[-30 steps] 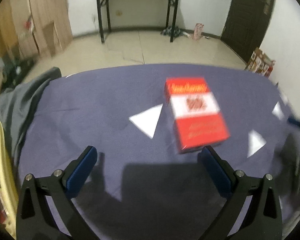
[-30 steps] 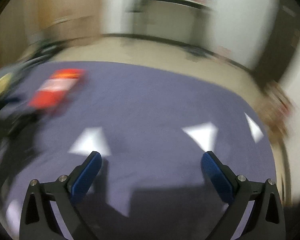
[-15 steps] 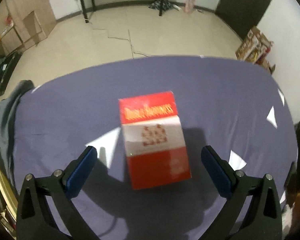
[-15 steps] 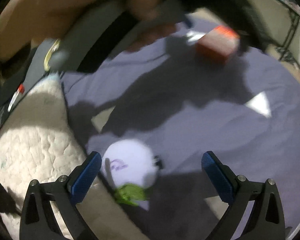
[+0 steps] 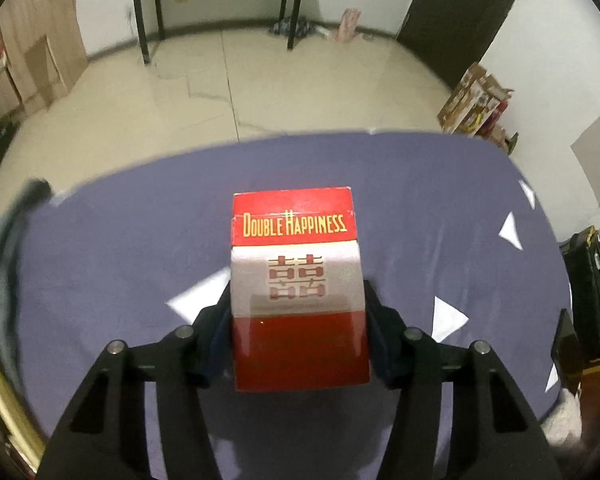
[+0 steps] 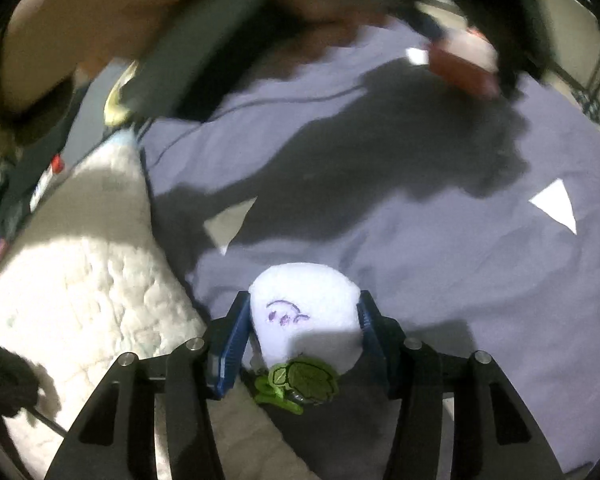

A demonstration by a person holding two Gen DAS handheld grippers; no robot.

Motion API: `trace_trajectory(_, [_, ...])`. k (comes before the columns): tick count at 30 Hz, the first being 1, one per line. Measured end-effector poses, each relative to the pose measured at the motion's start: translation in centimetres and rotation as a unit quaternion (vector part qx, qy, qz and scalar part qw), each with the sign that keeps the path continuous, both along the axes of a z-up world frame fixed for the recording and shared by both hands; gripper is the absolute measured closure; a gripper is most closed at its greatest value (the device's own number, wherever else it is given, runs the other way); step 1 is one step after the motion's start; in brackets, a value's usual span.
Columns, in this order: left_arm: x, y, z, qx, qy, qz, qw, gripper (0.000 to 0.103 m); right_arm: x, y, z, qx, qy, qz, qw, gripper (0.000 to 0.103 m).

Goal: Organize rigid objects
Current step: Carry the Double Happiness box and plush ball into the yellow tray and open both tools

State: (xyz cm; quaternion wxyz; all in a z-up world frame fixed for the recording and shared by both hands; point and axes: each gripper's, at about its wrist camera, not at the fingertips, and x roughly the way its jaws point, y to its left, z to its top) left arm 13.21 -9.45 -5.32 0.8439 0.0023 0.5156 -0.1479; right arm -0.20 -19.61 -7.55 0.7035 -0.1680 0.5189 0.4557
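Purple cloth [image 5: 400, 208] covers the worktop in both wrist views, with white triangles [image 5: 447, 318] scattered on it and beige floor tiles [image 5: 228, 92] beyond the far edge.

Left tongs [image 5: 299, 316]: closed on a red and white box [image 5: 298, 292], one finger pressed to each side face. The box sits upright between the fingers, printed face toward the camera, reading "DOUBLE HAPPINESS" in gold on the red top band, with a red double character on the white middle band. Whether its base touches the cloth cannot be told. One white triangle lies just left of the box, partly hidden behind it.

Right tongs [image 6: 300, 320]: closed on a white plush toy [image 6: 304, 312], blue finger pads [image 6: 233, 344] against both flanks. A small purple mark is stitched on the front of the toy, and a green leaf piece [image 6: 304, 382] sits at its lower end, nearest the camera. The toy is at the near edge of the cloth, just beside a cream quilted cushion [image 6: 80, 288] on the left.

Farther out in the right wrist view: the person's arm [image 6: 112, 20] crosses the top, blurred, and the red and white box shows at upper right, casting a broad shadow on the cloth.

Background, left wrist view: black table legs [image 5: 140, 12], a dark door [image 5: 456, 16], cardboard boxes [image 5: 40, 48] against the left wall.
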Motion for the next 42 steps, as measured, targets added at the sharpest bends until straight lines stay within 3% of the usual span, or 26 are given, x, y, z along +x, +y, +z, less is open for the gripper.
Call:
trace_trajectory(2, [-0.7, 1.0, 1.5, -0.008, -0.016, -0.005, 0.9998, 0.045, 1.0, -1.0, 0.8, 0.021, 0.007, -0.023, 0.999, 0.052])
trace_trajectory(7, [-3.1, 6.3, 6.5, -0.02, -0.061, 0.016, 0.9978, 0.045, 3.7, -2.2, 3.9, 0.031, -0.034, -0.05, 0.998, 0.052])
trace_trajectory(13, [-11.0, 19.0, 11.7, -0.005, -0.109, 0.114, 0.9875, 0.045, 3.5, 4.1, 8.1, 0.06, -0.088, -0.002, 0.994, 0.052])
trace_trajectory(16, [-17.0, 25.9, 11.3, 0.023, -0.106, 0.183, 0.9771, 0.045, 3.7, 9.3, 9.1, 0.09, -0.089, 0.02, 0.992, 0.052])
trace_trajectory(19, [-21.4, 31.4, 8.2, 0.05, -0.068, 0.239, 0.9673, 0.045, 2.6, 16.6, 8.7, 0.115, -0.078, 0.064, 0.988, 0.052])
trace_trajectory(23, [-23.4, 36.0, 4.0, 0.058, -0.05, 0.284, 0.9559, 0.045, 1.0, 25.1, 7.5, 0.113, -0.08, 0.113, 0.984, 0.052])
trace_trajectory(26, [-22.9, 37.9, 2.2, 0.046, -0.047, 0.302, 0.951, 0.045, 0.5, 28.8, 6.2, 0.094, -0.096, 0.131, 0.982, 0.052])
trace_trajectory(32, [-20.6, 38.0, 0.4, 0.023, -0.054, 0.295, 0.9536, 0.046, 0.4, 32.2, 3.7, 0.067, -0.115, 0.131, 0.982, 0.052])
trace_trajectory(35, [-20.3, 38.3, 0.0, 0.022, -0.065, 0.31, 0.9484, 0.044, 0.6, 33.6, 2.5, 0.064, -0.114, 0.124, 0.984, 0.049])
trace_trajectory(37, [-20.7, 38.6, 0.1, 0.021, -0.073, 0.316, 0.9456, 0.025, 0.8, 33.9, 2.4, 0.082, -0.109, 0.113, 0.984, 0.044])
trace_trajectory(38, [-21.1, 38.8, 0.6, 0.016, -0.081, 0.318, 0.9447, 0.02, 0.6, 33.8, 3.0, 0.089, -0.109, 0.108, 0.984, 0.04])
trace_trajectory(42, [-23.6, 37.7, 3.8, 0.034, -0.142, 0.313, 0.9385, 0.0, 0.6, 32.0, 3.6, 0.12, -0.106, 0.106, 0.981, 0.007])
